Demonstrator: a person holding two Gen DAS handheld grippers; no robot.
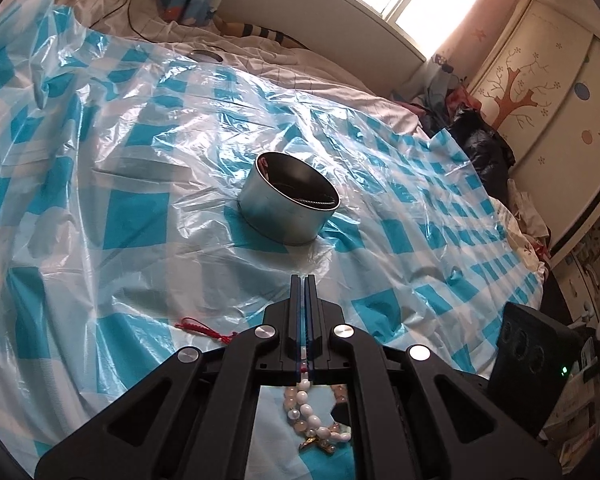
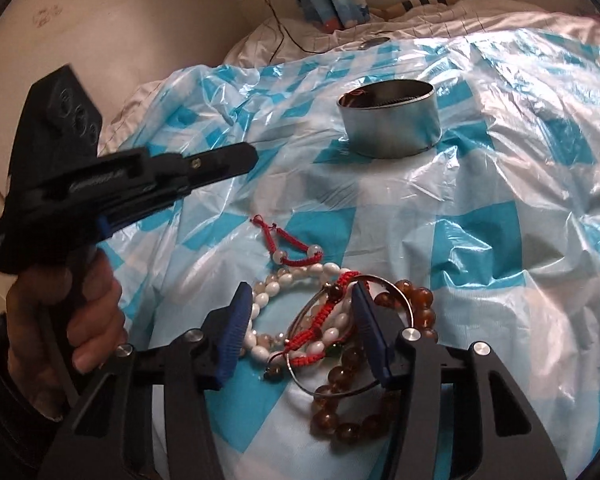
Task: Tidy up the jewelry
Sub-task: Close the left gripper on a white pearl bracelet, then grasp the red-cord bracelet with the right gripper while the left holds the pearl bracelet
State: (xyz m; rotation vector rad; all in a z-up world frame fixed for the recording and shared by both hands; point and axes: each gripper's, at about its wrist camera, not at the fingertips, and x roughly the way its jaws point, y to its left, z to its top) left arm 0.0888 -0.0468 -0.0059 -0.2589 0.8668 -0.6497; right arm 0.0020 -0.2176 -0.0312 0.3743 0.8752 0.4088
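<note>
The right hand-held gripper [image 2: 300,328] hangs wide open, holding nothing, straddling the tangled bracelets [image 2: 332,320] on the bed's plastic sheet [image 2: 500,208], likely to lift one toward the tin [image 2: 392,124], while the left hand-held gripper [image 1: 304,280] waits closed and apparently empty.

The left gripper [image 1: 304,280] body hides most of the white bead bracelet [image 1: 310,424] in the left wrist view, leaving only a stretch seen through the frame's opening. Inside the metal tin [image 2: 392,128], near the plastic sheet's [image 2: 500,200] far edge, the near wall screens the contents, so only a scrap of red cord and a dark strand show. The right gripper's [image 2: 300,320] blue finger [image 2: 370,336] crosses the silver bangle [image 2: 340,390] and amber bead bracelet [image 2: 380,412].
</note>
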